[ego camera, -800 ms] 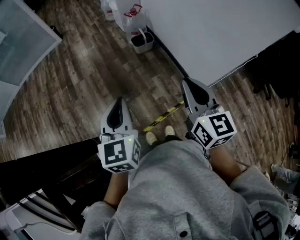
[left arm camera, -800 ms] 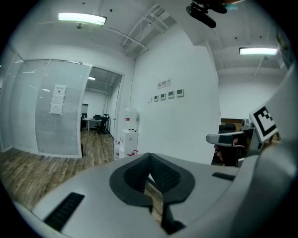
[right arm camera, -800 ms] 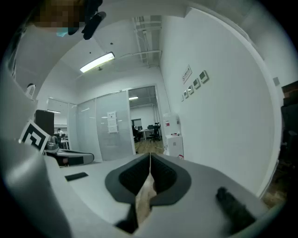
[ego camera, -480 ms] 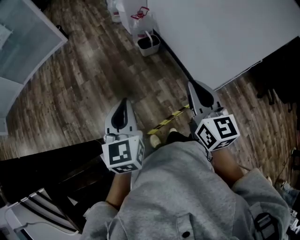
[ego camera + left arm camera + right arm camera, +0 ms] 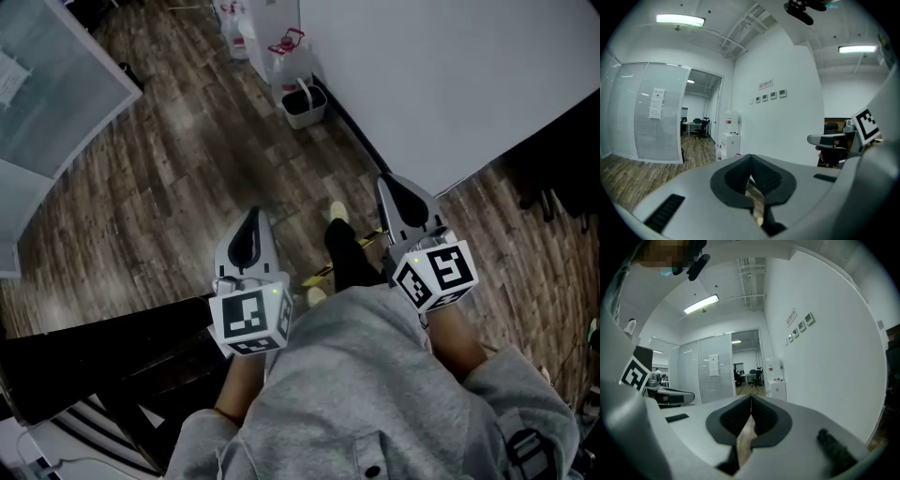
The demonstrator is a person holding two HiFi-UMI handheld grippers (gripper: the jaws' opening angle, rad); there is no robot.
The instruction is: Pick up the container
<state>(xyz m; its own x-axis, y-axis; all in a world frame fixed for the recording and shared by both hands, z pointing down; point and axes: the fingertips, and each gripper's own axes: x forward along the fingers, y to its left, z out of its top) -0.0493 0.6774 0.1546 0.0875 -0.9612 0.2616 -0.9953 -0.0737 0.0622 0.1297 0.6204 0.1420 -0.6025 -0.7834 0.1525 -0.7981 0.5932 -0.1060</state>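
In the head view my left gripper point(image 5: 250, 221) is held at waist height over the wooden floor, jaws together and empty. My right gripper point(image 5: 390, 186) is level with it beside the white wall, also shut with nothing between the jaws. In the left gripper view the left gripper point(image 5: 750, 162) points down a room, its pads meeting. The right gripper point(image 5: 751, 402) looks the same in its own view. A small dark bin point(image 5: 306, 101) stands on the floor by the wall; no other container shows.
A white wall point(image 5: 441, 75) runs along the right. A glass partition point(image 5: 47, 84) stands at the left, a black table edge point(image 5: 94, 347) at the lower left. A white water dispenser point(image 5: 731, 140) stands ahead. Yellow-black tape point(image 5: 323, 274) crosses the floor by the person's feet.
The person has walked forward: the bin and wall have slid nearer in the head view and one foot has stepped ahead. Both grippers stay shut at the same height.
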